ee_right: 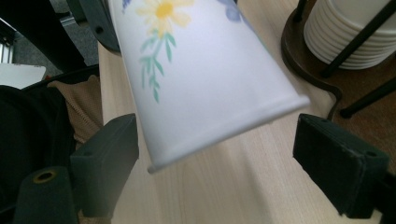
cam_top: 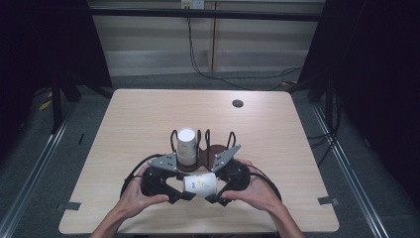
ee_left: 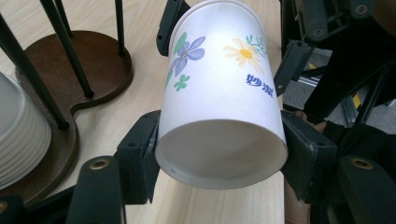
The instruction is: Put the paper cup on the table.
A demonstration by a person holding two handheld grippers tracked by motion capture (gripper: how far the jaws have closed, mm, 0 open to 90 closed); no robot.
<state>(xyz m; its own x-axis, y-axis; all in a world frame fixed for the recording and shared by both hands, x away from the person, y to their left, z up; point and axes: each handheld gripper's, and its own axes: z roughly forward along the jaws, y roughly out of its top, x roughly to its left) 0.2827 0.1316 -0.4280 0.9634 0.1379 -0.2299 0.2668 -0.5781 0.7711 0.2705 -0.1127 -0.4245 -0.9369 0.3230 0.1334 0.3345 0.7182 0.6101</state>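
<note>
Two hands meet at the counter's six-o'clock edge in the high view, the left hand-held gripper and right hand-held gripper flanking a flowered paper cup lying sideways; a cup stack stands in a dark wire holder at twelve o'clock of it. Left gripper view: the jaws clamp the cup's base. Right gripper view: the jaws stand wide, the cup's rim between them, apart from both pads.

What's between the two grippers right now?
A flowered paper cup, on its side. The left gripper is shut on its base end; the right gripper's fingers sit spread at its rim end. Seen in the high view.
</note>
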